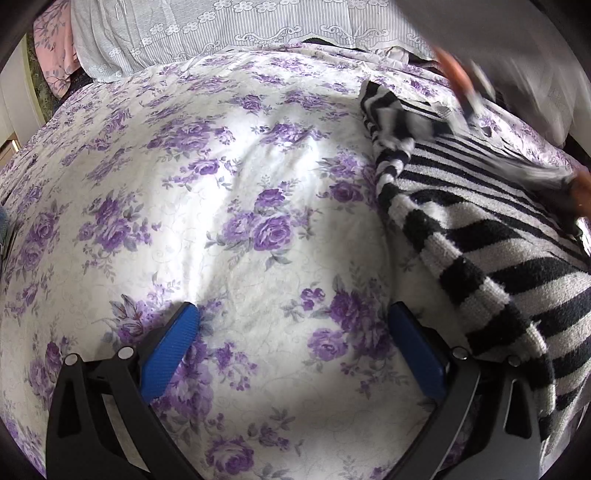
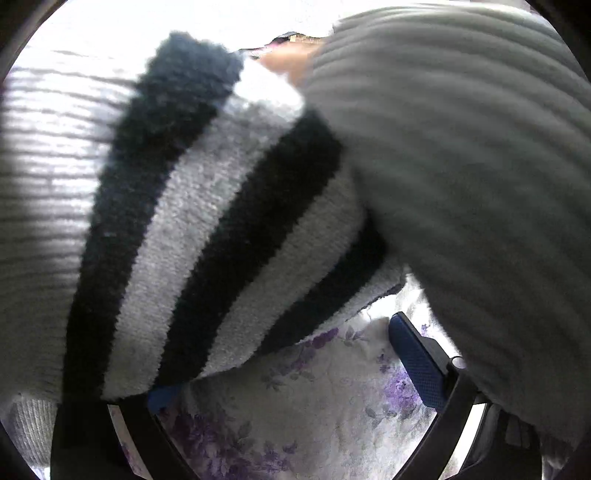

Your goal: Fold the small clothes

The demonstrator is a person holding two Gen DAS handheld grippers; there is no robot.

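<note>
A black-and-white striped knit garment (image 1: 491,229) lies rumpled on the right side of the floral bed cover (image 1: 229,192). My left gripper (image 1: 293,332) is open and empty over the bed cover, its right blue pad just left of the garment's edge. In the right wrist view the striped garment (image 2: 207,236) fills the frame close to the camera and drapes over the left finger. My right gripper (image 2: 288,354) is open, with its right blue pad (image 2: 417,362) clear of the cloth. A grey ribbed sleeve (image 2: 480,166) crosses the upper right.
A white lace-patterned cloth (image 1: 229,33) and a pink floral fabric (image 1: 51,48) lie at the far edge of the bed. A blurred hand with orange (image 1: 461,81) moves over the garment's far end.
</note>
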